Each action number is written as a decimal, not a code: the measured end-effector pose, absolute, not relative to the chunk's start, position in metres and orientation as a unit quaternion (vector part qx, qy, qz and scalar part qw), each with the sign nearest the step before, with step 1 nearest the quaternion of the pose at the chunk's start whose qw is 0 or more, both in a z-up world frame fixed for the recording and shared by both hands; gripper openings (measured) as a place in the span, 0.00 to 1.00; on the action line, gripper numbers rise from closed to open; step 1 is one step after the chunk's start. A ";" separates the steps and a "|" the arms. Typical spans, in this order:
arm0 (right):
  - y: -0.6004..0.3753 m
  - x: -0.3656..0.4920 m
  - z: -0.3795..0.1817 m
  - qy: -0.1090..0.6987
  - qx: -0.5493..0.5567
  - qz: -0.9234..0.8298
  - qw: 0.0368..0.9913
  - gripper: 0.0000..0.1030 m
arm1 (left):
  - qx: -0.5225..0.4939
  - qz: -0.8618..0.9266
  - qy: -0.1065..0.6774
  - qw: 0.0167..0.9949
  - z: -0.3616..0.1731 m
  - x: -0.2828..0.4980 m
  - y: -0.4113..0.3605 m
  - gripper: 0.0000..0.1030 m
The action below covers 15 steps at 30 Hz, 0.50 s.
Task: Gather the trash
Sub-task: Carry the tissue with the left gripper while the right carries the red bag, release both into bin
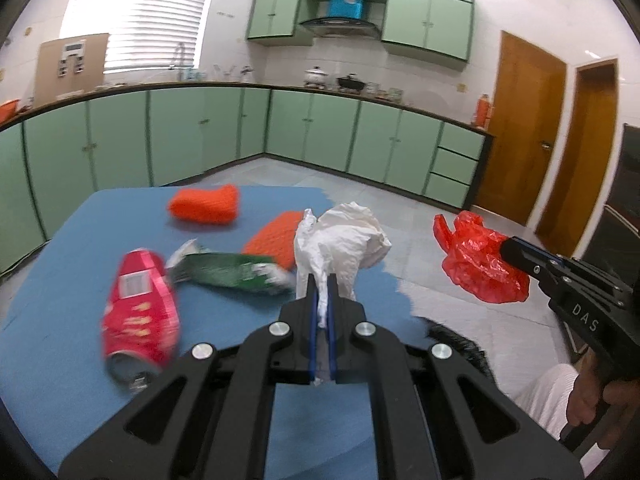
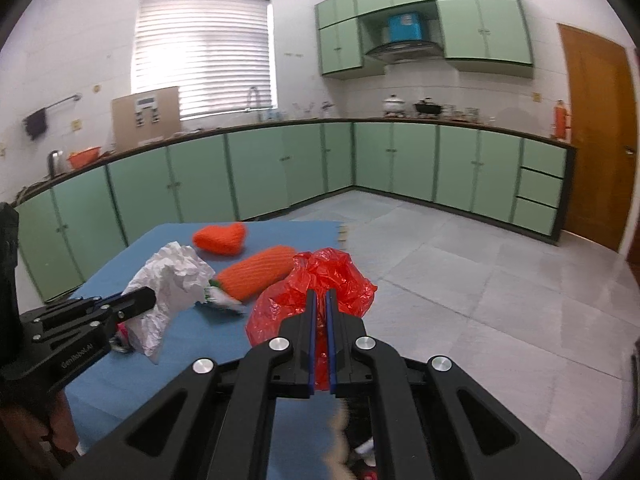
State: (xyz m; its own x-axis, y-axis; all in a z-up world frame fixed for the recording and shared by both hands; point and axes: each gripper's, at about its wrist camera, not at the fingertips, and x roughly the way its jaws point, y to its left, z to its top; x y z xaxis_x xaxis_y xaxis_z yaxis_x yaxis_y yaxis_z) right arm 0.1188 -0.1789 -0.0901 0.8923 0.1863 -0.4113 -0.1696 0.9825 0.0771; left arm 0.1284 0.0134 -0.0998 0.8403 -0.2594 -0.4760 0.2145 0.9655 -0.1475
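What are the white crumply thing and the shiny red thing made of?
White wad, in the left gripper: probably tissue paper, matte with soft creases. Red bag, in the right gripper: thin plastic film, glossy, see-through and crinkled.

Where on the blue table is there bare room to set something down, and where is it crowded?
Free: the blue table left of the red snack bag, its far-left corner beside the orange knitted heart, and the near edge under the left gripper. Crowded: the middle, where snack bag, green wrapper and knitted carrot cluster.
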 end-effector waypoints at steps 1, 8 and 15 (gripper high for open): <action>-0.188 0.118 -0.090 0.213 0.022 0.080 0.973 0.04 | -0.044 -0.132 0.254 0.957 -0.100 0.131 0.008 0.03; -0.237 0.117 -0.098 0.221 0.032 0.013 0.975 0.04 | -0.032 -0.193 0.256 0.947 -0.105 0.148 -0.047 0.03; -0.277 0.117 -0.116 0.242 0.054 -0.028 0.968 0.04 | -0.017 -0.242 0.276 0.930 -0.124 0.168 -0.101 0.03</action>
State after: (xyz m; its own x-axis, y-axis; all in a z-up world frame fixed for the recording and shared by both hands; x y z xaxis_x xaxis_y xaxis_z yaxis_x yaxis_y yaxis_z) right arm 0.1170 -0.2768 -0.1163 0.8811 -0.0269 -0.4721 0.0796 0.9926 0.0919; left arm 0.1684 -0.1007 -0.1236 0.7297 -0.4603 -0.5056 0.4413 0.8819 -0.1660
